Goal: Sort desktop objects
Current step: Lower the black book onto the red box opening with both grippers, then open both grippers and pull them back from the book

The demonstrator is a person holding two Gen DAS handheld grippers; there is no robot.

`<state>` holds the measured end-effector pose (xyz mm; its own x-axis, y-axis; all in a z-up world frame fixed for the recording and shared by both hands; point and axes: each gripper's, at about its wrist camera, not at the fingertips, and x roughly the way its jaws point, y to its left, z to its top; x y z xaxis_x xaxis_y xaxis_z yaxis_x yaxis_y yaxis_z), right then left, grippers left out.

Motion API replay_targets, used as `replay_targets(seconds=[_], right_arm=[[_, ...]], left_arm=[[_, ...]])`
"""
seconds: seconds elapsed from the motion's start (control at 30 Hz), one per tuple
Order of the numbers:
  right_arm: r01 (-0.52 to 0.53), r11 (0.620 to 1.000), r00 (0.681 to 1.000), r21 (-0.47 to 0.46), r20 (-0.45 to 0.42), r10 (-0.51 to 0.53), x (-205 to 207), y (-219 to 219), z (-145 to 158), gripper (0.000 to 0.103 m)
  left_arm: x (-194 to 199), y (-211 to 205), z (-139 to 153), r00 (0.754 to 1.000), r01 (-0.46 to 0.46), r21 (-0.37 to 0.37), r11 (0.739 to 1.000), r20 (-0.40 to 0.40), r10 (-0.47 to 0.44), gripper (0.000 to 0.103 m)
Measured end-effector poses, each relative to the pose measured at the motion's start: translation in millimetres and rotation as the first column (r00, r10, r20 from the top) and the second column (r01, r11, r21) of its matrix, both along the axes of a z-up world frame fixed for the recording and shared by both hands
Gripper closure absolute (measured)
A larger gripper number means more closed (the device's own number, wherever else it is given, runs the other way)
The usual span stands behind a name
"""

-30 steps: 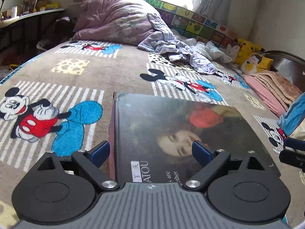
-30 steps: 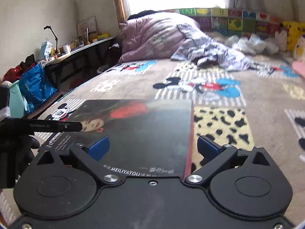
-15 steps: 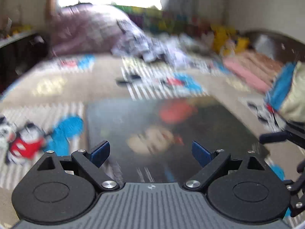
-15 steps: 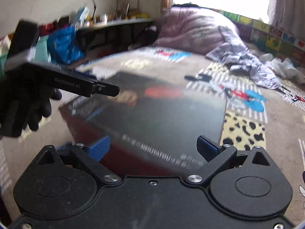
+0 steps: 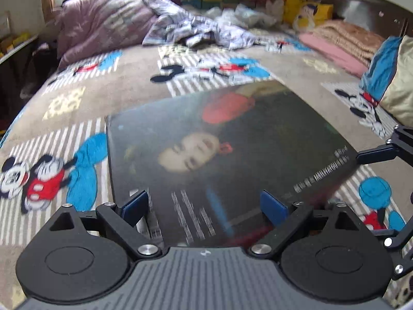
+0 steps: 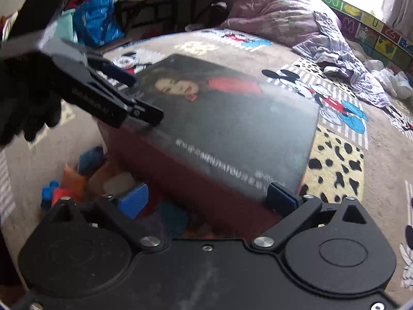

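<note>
A large dark box lid [image 5: 232, 142] with a printed portrait and dark red sides lies in front of both grippers on the bed. My left gripper [image 5: 204, 205] stands open at its near corner, blue pads wide apart with the lid's edge over them. My right gripper [image 6: 206, 200] is open too, its right pad at another corner of the lid [image 6: 232, 118]. That side is tilted up, and blurred colourful toys [image 6: 74, 180] show under it. The left gripper [image 6: 139, 98], held by a black-gloved hand [image 6: 25, 98], touches the lid's far left corner. The right gripper's fingers [image 5: 376, 152] show at the right edge.
The bed is covered by a brown cartoon-mouse blanket [image 5: 77, 98]. A pink duvet [image 5: 103, 25] and crumpled cloth [image 5: 193, 31] lie at the back, yellow plush toys [image 5: 304, 7] and a pillow [image 5: 397, 77] to the right. A desk and a blue bag [image 6: 98, 23] stand left of the bed.
The lid has tilted up on the right gripper's side, and toys now show under it. Both grippers swung round the lid with jaws at the same width.
</note>
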<state>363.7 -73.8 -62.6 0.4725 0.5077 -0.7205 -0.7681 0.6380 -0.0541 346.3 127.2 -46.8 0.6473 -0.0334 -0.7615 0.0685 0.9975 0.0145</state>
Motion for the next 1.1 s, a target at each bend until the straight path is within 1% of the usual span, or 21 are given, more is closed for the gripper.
replay_targets(seconds=[0.07, 0.17, 0.27, 0.37, 0.47, 0.53, 0.63, 0.7, 0.77, 0.87, 0.93, 1.03, 1.1], right_arm=[[0.013, 1.0, 1.0, -0.009, -0.015, -0.013, -5.0, -7.9, 2.3, 0.003], [0.033, 0.999, 0.999, -0.022, -0.036, -0.033, -12.5, -19.6, 5.8, 0.002], [0.062, 0.998, 0.998, -0.012, -0.022, -0.063, -22.8, -32.9, 12.7, 0.002], [0.114, 0.994, 0.993, 0.003, 0.012, -0.114, -33.0, -41.8, 22.8, 0.002], [0.157, 0.987, 0.985, 0.038, 0.066, -0.159, -44.7, -47.8, 39.8, 0.002], [0.176, 0.981, 0.979, 0.084, 0.093, -0.184, -53.7, -51.9, 52.8, 0.002], [0.195, 0.97, 0.971, 0.148, 0.109, -0.212, -68.5, -56.8, 70.3, 0.002], [0.198, 0.965, 0.971, 0.174, 0.099, -0.217, -78.7, -56.9, 77.7, 0.002], [0.193, 0.965, 0.973, 0.177, 0.091, -0.212, -89.9, -55.3, 81.0, 0.002], [0.205, 0.968, 0.973, 0.142, 0.077, -0.217, -104.8, -49.0, 79.0, 0.002], [0.207, 0.969, 0.972, 0.134, 0.082, -0.219, -115.4, -47.1, 77.2, 0.002], [0.196, 0.973, 0.973, 0.123, 0.098, -0.209, -130.1, -45.4, 74.5, 0.001], [0.199, 0.971, 0.973, 0.13, 0.094, -0.212, -138.6, -47.1, 75.5, 0.001]], left_arm=[[-7.3, -5.4, 5.4, 0.999, 0.004, 0.042, 0.999, -0.032, -0.003, 0.009], [-22.7, -13.8, 15.6, 0.999, 0.024, 0.105, 0.994, -0.044, -0.019, 0.009], [-40.1, -19.5, 28.9, 0.999, 0.01, 0.121, 0.993, -0.034, -0.005, 0.009], [-58.5, -28.1, 41.1, 1.0, 0.012, 0.14, 0.99, -0.019, -0.01, 0.009], [-78.6, -38.3, 50.2, 1.0, 0.014, 0.148, 0.989, -0.007, -0.013, 0.009], [-92.4, -45.0, 55.0, 1.0, 0.016, 0.149, 0.989, 0.0, -0.016, 0.009], [-112.2, -55.4, 62.0, 1.0, 0.017, 0.159, 0.987, 0.023, -0.021, 0.009], [-124.8, -61.0, 67.1, 0.999, 0.007, 0.158, 0.987, 0.048, -0.015, 0.009], [-137.7, -65.2, 72.8, 0.997, -0.007, 0.147, 0.989, 0.077, -0.004, 0.009], [-156.0, -69.7, 80.1, 0.994, -0.026, 0.122, 0.992, 0.109, 0.012, 0.009], [-167.4, -72.1, 84.3, 0.992, -0.035, 0.111, 0.993, 0.12, 0.021, 0.009], [-183.5, -76.2, 90.3, 0.989, -0.055, 0.113, 0.992, 0.146, 0.038, 0.009], [-192.6, -78.6, 93.5, 0.985, -0.077, 0.133, 0.988, 0.161, 0.055, 0.009]])
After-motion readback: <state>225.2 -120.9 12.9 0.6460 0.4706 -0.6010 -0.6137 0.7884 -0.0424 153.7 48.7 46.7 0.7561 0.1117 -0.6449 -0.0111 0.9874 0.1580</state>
